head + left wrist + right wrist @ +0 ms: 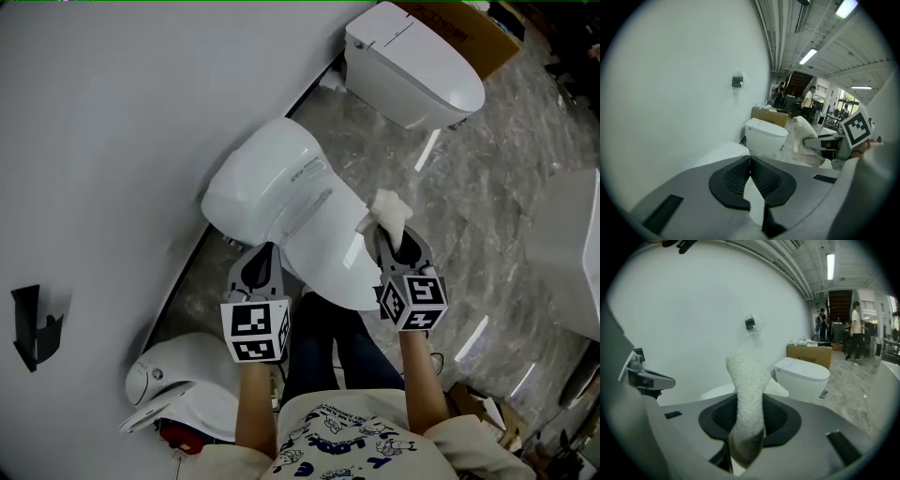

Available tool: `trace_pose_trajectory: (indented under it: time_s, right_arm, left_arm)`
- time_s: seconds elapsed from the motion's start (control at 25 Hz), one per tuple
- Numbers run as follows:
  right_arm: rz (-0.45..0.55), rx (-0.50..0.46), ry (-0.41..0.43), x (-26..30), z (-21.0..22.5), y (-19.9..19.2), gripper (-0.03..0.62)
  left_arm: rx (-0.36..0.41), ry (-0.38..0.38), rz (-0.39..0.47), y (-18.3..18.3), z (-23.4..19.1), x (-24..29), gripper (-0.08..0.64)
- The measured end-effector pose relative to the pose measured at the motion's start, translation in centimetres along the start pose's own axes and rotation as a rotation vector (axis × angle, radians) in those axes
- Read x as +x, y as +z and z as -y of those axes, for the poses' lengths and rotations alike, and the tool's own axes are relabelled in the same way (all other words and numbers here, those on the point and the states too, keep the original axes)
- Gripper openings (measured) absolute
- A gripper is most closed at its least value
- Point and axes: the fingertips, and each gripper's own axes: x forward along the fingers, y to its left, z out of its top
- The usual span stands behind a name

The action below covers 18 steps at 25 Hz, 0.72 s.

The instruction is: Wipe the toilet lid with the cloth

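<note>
The left hand-held gripper (750, 161) has its jaws pressed together on nothing, at the near-left edge of the closed toilet lid (305, 211). The right hand-held gripper (749, 430) clamps the white cloth (746, 385) at the lid's right edge. Farther off stand a second toilet (412, 61) and a cardboard box (473, 30).

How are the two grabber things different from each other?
The right gripper is clamped on a fluffy white cloth, while the left gripper has its jaws together with nothing between them. In the head view, the right gripper is at the right side of the toilet lid, and the left gripper is at its near left edge. Both are grey and carry a cube with square markers.
</note>
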Motion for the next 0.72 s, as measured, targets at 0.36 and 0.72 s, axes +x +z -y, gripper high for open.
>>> trace_pose_trajectory:
  time_s: [0.36, 0.72]
  right_arm:
    - [-0.124, -0.031, 0.026, 5.9, 0.1, -6.7, 0.123]
    - [-0.202, -0.053, 0.028, 9.9, 1.3, -11.8, 0.123]
  left_arm:
    - [0.002, -0.006, -0.105, -5.3, -1.2, 4.9, 0.005]
    - [-0.028, -0.001, -0.162, -9.6, -2.1, 8.2, 0.005]
